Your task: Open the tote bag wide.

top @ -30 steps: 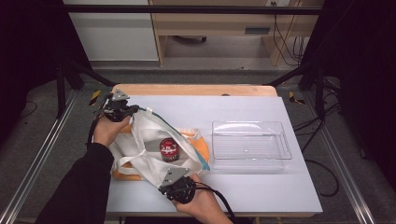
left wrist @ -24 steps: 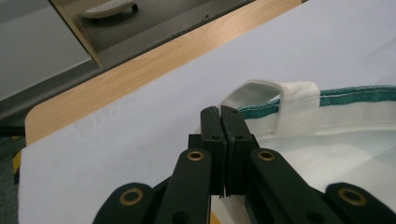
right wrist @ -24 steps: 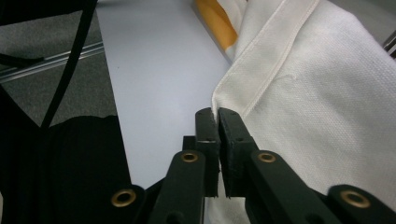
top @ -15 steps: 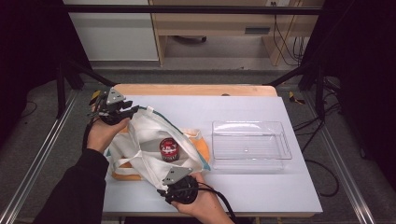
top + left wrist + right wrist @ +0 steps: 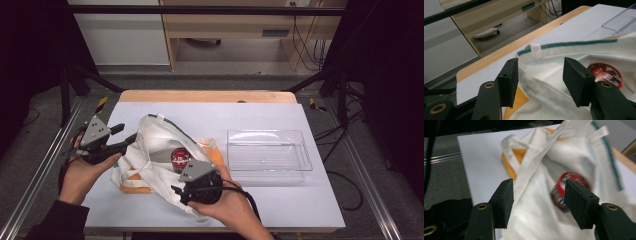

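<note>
A white cloth bag (image 5: 152,145) with a green-trimmed rim lies slumped on the table, mouth up. A red can (image 5: 180,157) sits inside it, on top of an orange flat piece (image 5: 215,150). My left gripper (image 5: 125,135) is at the bag's left edge. Its jaws have just been opening, and in the left gripper view (image 5: 540,77) slack bag cloth (image 5: 549,92) lies between the pads without being pressed. My right gripper (image 5: 177,192) is at the bag's near side. Its jaws have also just been opening, and in the right gripper view (image 5: 539,197) they stand apart over the cloth (image 5: 534,220) and can (image 5: 564,192).
A clear plastic tray (image 5: 267,155) stands to the right of the bag. The white tabletop (image 5: 260,115) ends in a wooden strip at the far edge. Metal rails run along both sides of the table. Dark stands and cables lie beyond it.
Both grippers went from shut on the bag's rim to open. The left hand drew left and nearer, the right hand rose a little, and the bag's mouth sagged.
</note>
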`<state>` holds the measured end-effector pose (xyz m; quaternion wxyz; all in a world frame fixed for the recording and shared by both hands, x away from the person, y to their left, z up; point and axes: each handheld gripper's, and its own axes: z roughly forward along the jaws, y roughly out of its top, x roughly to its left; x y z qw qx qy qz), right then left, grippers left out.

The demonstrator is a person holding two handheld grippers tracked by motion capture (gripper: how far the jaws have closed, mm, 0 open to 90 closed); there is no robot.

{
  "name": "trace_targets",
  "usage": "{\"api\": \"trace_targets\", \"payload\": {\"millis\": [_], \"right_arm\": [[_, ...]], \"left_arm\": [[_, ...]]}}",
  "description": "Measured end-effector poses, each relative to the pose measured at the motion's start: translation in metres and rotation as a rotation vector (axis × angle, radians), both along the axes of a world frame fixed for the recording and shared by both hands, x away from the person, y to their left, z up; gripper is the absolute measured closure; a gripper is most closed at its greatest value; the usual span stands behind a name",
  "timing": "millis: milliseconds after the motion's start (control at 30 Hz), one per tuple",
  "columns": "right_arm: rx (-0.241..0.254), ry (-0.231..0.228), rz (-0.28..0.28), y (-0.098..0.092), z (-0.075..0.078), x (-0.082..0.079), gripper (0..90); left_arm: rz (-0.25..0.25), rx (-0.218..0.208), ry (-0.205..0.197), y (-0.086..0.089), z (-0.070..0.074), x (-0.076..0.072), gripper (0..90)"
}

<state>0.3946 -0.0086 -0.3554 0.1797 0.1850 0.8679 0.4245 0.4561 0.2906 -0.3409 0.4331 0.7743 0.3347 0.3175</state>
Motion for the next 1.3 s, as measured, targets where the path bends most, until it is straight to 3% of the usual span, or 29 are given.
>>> {"api": "trace_targets", "payload": {"millis": [233,400,467,633,767,1033,1167,1300], "right_arm": [[-0.031,-0.014,-0.088,-0.004,0.033,0.043,44.7],[-0.065,-0.021,-0.118,-0.004,0.038,0.064,44.5],[-0.061,-0.013,-0.119,-0.003,0.037,0.073,44.4],[-0.081,0.007,-0.132,0.001,0.031,0.091,41.9],[-0.105,0.025,-0.142,-0.001,0.027,0.099,36.8],[-0.122,0.100,-0.140,0.010,0.009,0.129,34.0],[-0.139,0.136,-0.127,0.020,-0.001,0.143,36.4],[-0.173,0.159,-0.103,0.029,-0.008,0.150,44.7]], "left_arm": [[0.015,0.024,0.019,-0.005,-0.026,-0.028,39.3],[0.027,0.026,0.018,-0.019,-0.036,-0.029,33.9],[0.039,0.013,0.047,-0.027,-0.041,-0.028,31.7],[0.076,0.015,0.038,-0.045,-0.054,-0.024,27.0],[0.078,0.034,0.041,-0.052,-0.068,-0.026,24.2],[0.085,-0.038,0.085,-0.051,-0.094,-0.021,23.6],[0.088,-0.085,0.102,-0.049,-0.099,-0.023,28.5],[0.084,-0.091,0.096,-0.049,-0.100,-0.029,39.4]]}}
